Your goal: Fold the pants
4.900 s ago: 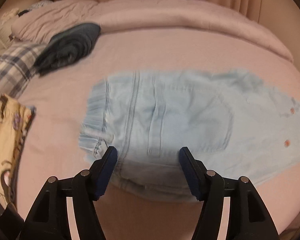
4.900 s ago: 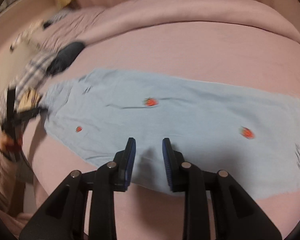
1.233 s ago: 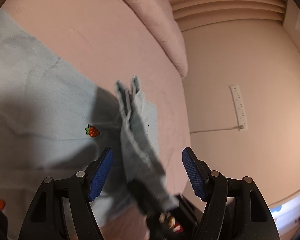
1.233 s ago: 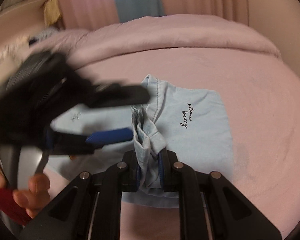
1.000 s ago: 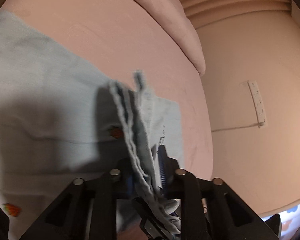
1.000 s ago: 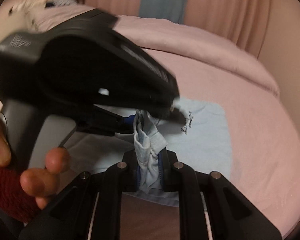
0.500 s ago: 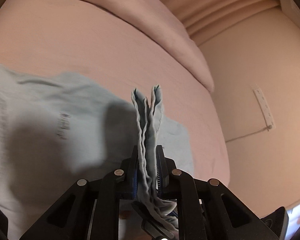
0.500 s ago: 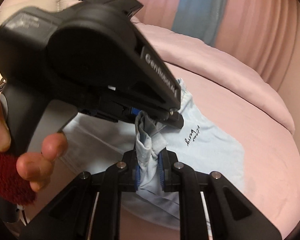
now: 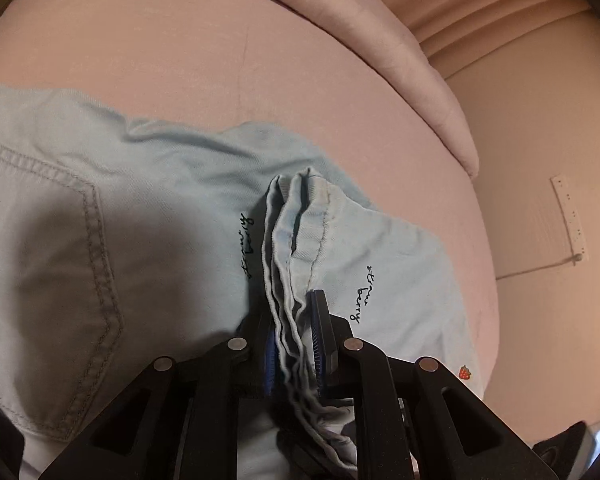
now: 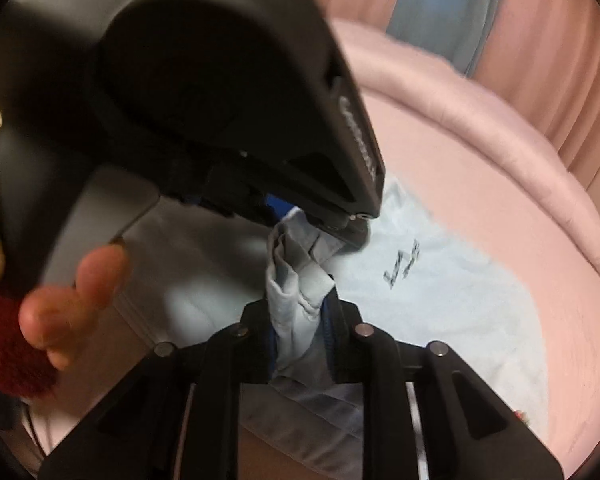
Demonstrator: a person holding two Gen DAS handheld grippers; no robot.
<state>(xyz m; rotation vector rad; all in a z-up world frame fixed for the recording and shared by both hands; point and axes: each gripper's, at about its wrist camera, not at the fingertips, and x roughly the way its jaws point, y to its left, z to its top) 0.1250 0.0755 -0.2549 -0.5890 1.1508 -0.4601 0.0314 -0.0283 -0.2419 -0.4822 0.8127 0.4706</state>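
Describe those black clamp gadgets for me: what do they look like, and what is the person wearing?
Each gripper is a black plastic frame with triangular cut-outs and round silver pins at its joints. Its two fingers carry ridged blue pads. From the right gripper, the left one shows a bulky, rounded black body with pale lettering along its edge and a grey handle. A dark red sleeve covers the wrist.

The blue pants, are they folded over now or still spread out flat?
Folded over. The pants have the leg end lying on top of the pocket part, and both tiny "strawberry" writings sit side by side. The bunched hem is still lifted off the bed.
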